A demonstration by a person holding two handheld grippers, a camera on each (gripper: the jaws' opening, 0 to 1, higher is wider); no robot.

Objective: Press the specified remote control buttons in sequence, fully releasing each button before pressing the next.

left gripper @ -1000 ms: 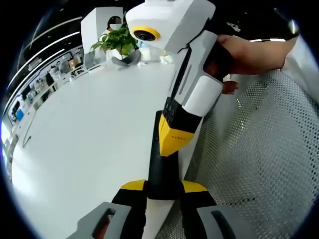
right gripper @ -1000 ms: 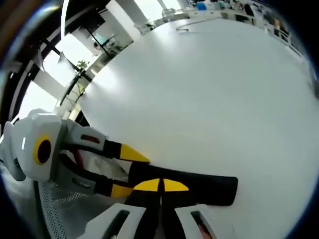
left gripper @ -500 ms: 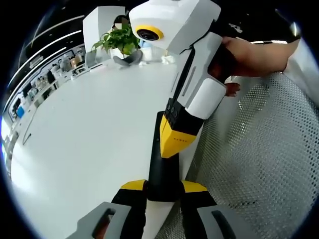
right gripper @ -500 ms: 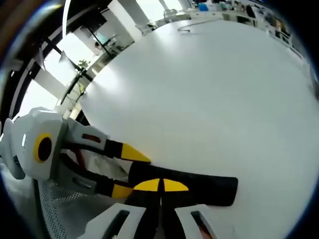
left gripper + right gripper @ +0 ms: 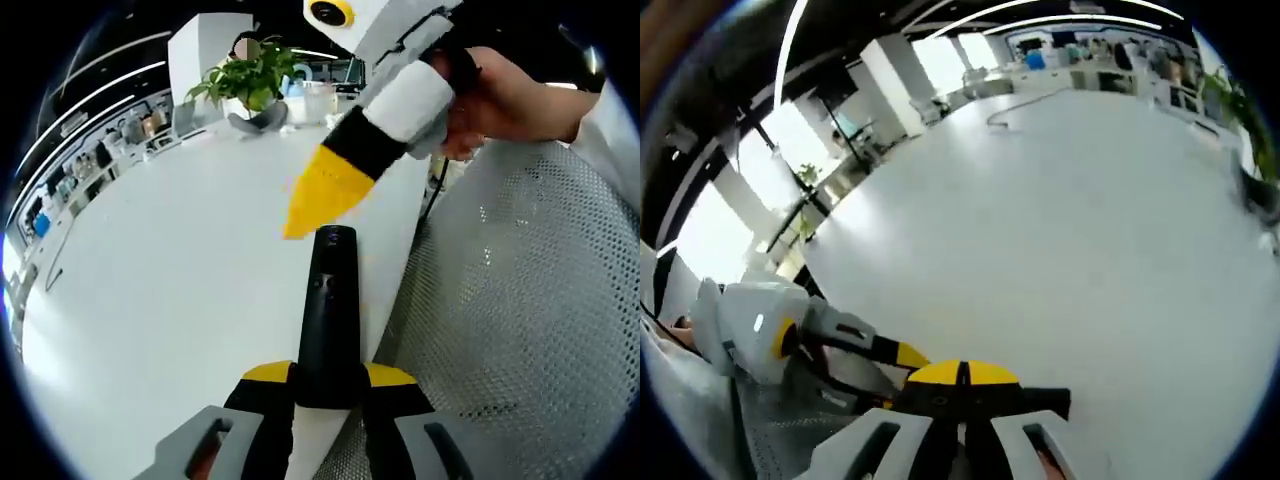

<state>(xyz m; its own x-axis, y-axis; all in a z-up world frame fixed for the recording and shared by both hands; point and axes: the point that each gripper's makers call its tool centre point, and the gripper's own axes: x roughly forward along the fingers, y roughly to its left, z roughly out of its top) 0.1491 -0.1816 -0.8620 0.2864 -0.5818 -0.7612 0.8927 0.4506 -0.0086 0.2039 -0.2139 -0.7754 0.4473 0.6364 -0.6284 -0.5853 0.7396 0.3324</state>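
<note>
Left gripper (image 5: pixel 328 378) jaws clamp the remote (image 5: pixel 330 310) at its near end, over the table (image 5: pixel 170 290) edge. Right gripper (image 5: pixel 305 213), jaws closed, has lifted clear of the remote's far end; that press appears released, next button due.

Black slim remote control (image 5: pixel 328 310), lying flat along the white table's edge, near end clamped between yellow-tipped jaws.
</note>
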